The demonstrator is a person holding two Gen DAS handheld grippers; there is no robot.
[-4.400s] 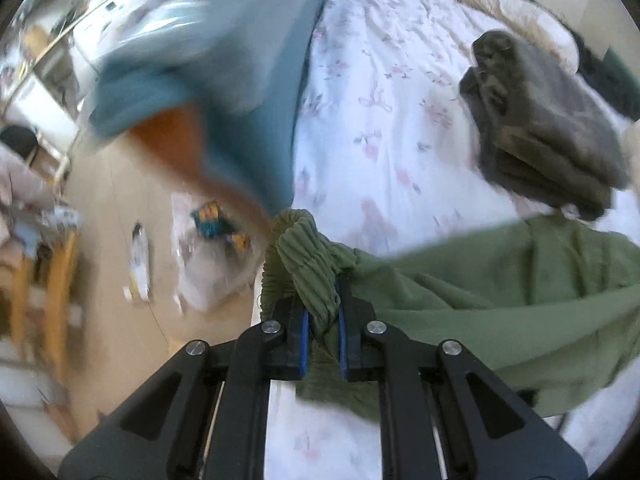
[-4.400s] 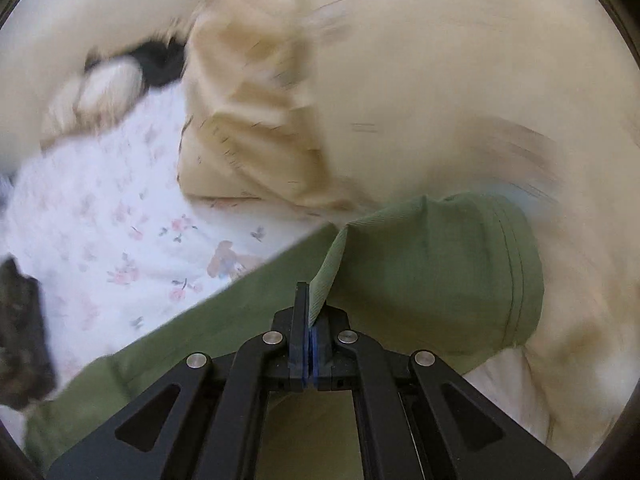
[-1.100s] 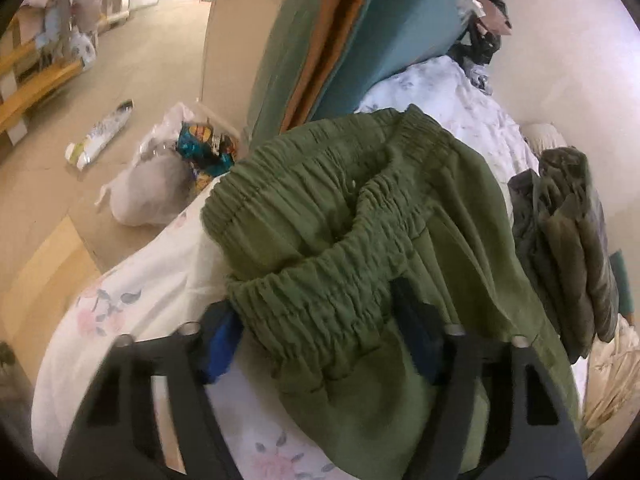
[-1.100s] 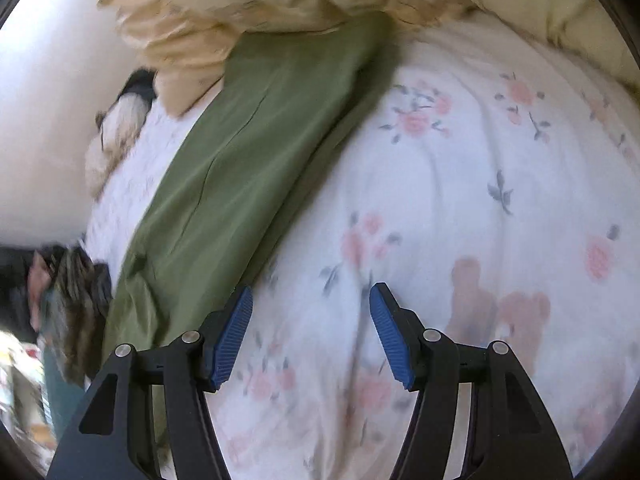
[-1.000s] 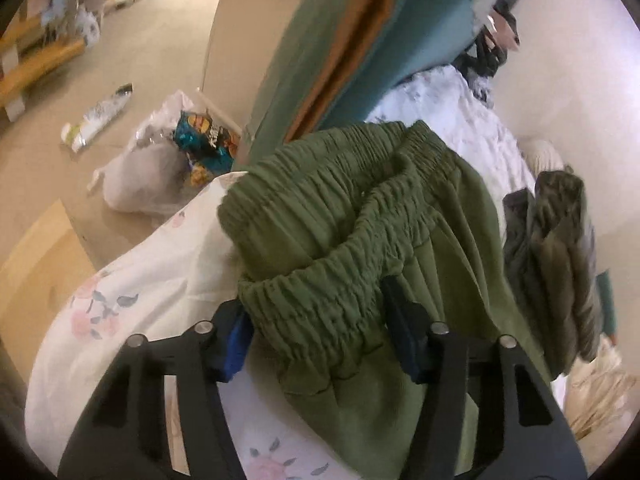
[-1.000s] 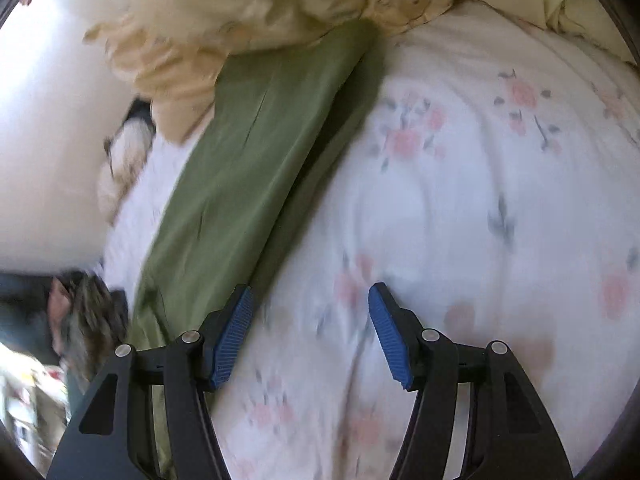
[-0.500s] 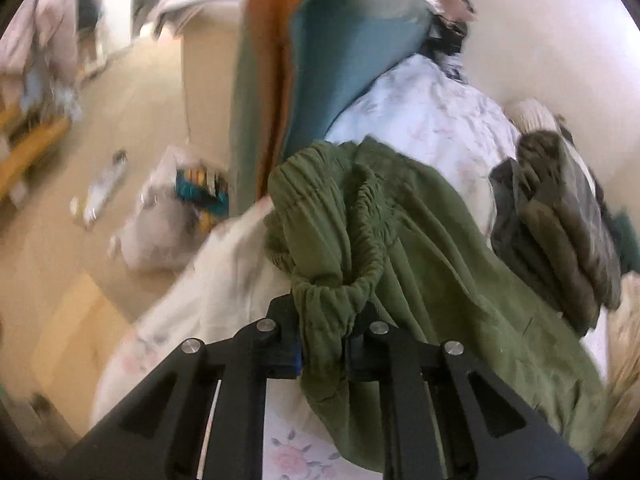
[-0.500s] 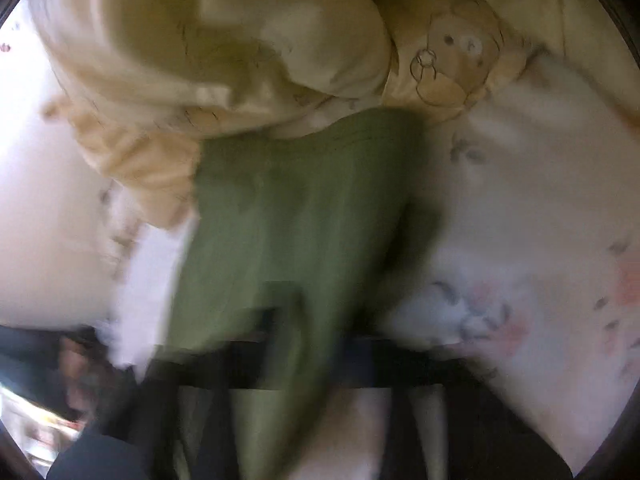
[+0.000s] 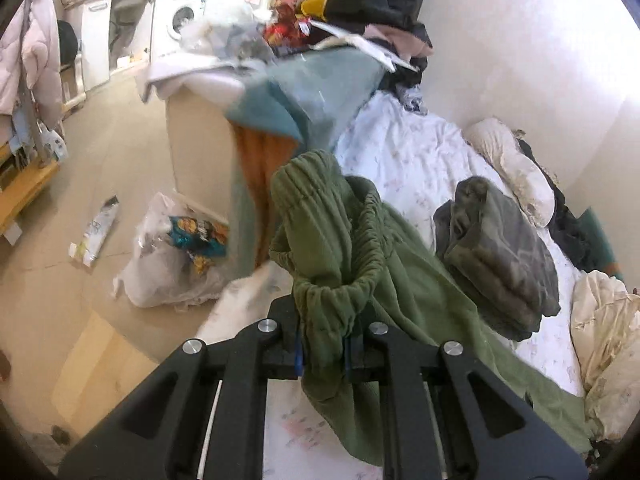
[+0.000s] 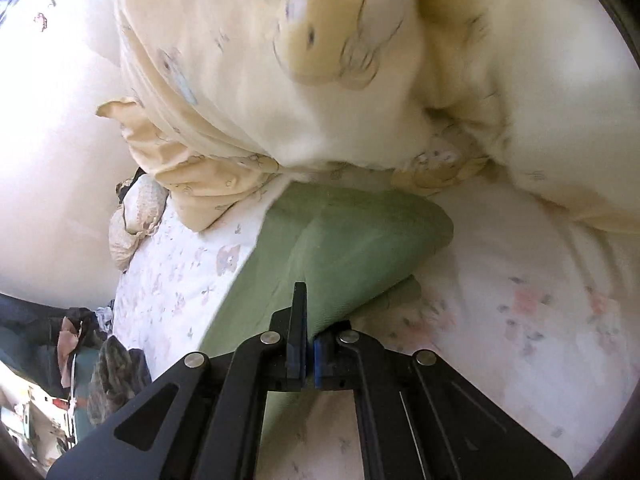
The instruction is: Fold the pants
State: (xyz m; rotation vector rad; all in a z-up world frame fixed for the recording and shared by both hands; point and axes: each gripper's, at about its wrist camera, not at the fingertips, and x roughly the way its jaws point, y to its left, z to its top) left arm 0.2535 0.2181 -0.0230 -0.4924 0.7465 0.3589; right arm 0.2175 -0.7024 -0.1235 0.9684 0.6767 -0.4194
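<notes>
— Grippers first: what do they hold?

— Left gripper, its jaws just closed, is clenched on the bunched elastic waistband of the green pants. Right gripper has likewise just pinched shut on a leg end.

— And the garment itself?

— Stretched between them over the floral bedsheet, its ends raised, its middle apparently on the bed.

— Progress?

— Early, by the look of it: both ends gripped, no fold yet laid. Beyond, a folded grey stack waits; a cream duvet crowds the far end.
</notes>
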